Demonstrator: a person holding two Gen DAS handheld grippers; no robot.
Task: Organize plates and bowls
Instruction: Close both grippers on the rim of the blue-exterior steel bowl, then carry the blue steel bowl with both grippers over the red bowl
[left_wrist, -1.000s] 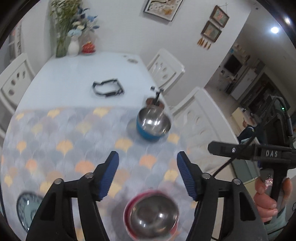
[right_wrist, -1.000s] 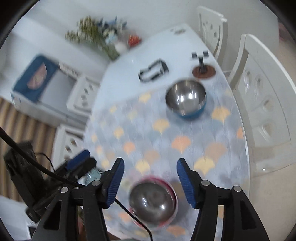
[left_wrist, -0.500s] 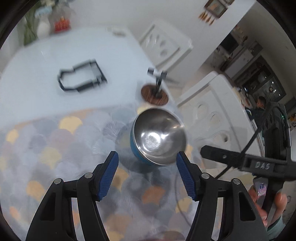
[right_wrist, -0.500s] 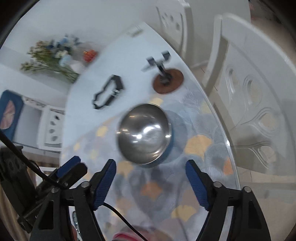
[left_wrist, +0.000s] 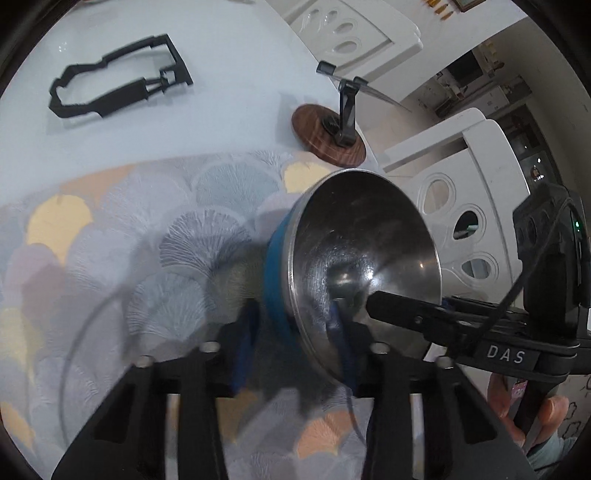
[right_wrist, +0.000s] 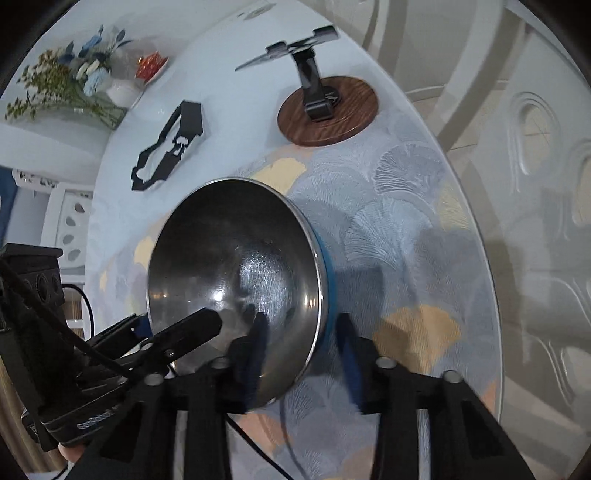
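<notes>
On the patterned worktop (left_wrist: 110, 266) stood the blue bowl (right_wrist: 236, 280), steel-lined, between both grippers; each straddled the rim on its own side, one finger inside, one outside; the left gripper (left_wrist: 295, 347) and right gripper (right_wrist: 301, 354) had just been closing, and, through blur, each seemingly pinched the wall; neither hand was nearer; beyond lay a wooden-based stand (left_wrist: 328, 136).

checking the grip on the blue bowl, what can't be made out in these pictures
- Left wrist view: the left tongs are motion-blurred, so pad contact on the blue bowl is unclear.
- Right wrist view: the right tongs are just as blurred.
- Both views: the bowl's underside is hidden by its own wall.
</notes>
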